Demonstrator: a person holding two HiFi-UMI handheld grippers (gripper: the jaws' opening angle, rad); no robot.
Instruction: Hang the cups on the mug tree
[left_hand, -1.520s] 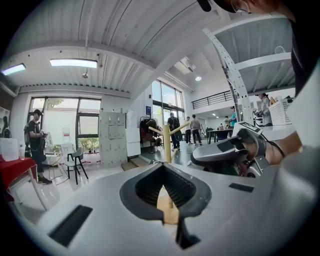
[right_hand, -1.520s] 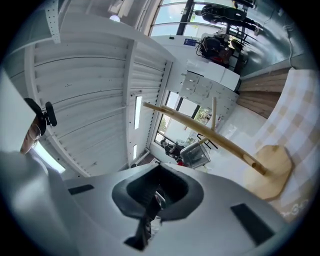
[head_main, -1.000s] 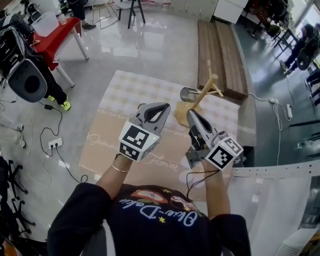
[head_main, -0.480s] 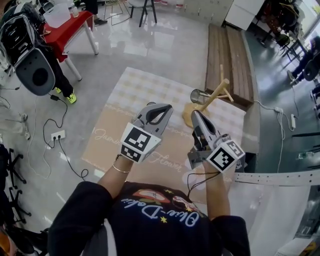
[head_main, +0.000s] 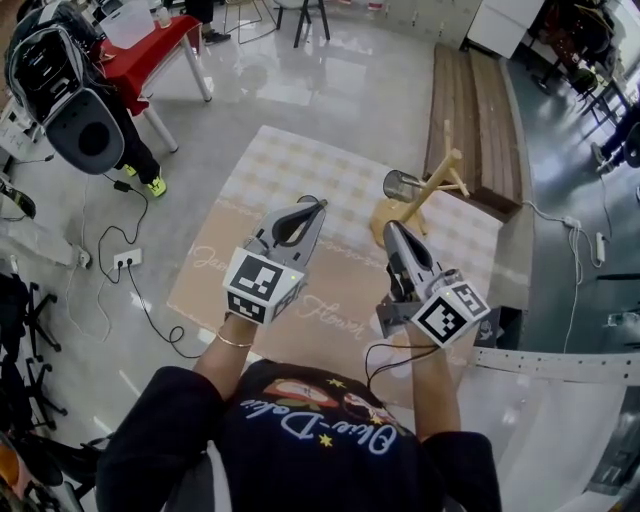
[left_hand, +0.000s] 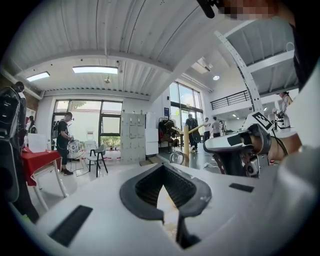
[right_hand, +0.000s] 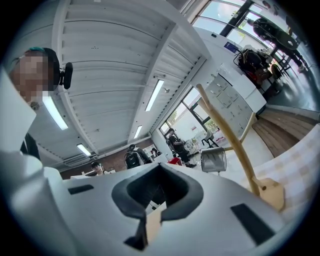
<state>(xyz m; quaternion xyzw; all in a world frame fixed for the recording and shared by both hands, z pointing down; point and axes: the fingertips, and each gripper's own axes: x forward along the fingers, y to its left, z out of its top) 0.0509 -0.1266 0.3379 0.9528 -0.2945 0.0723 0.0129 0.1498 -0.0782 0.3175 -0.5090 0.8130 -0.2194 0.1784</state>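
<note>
- Here we hold two grippers over a bench (head_main: 250, 175) covered with a checked cloth, and the wooden mug tree (head_main: 432, 183) stands on the far right part of that cloth.
- One grey cup (head_main: 401, 185) sits at the end of a side peg on the left of the mug tree, clear of the cloth. In the right gripper view the same cup (right_hand: 213, 160) shows just left of the pole (right_hand: 235, 135).
- We see no other cup on the bench.
- The left gripper (head_main: 318, 204) is held left of the mug tree and nearer to us, well apart from it. Its fingers are clenched tip to tip with nothing between them; only the cloth shows through the loop they form.
- The right gripper (head_main: 392, 235) is just on our side of the mug tree's round base (head_main: 385, 215), pointing toward it. Its fingers are also clenched on nothing.
- Neither gripper touches the cup or the mug tree.
- Beyond the mug tree lies a strip of dark wooden planks (head_main: 470, 100) on the floor.
- Far to the left of the mug tree stands a red table (head_main: 150, 50), and a white power strip (head_main: 128, 259) lies on the floor beside the bench.
</note>
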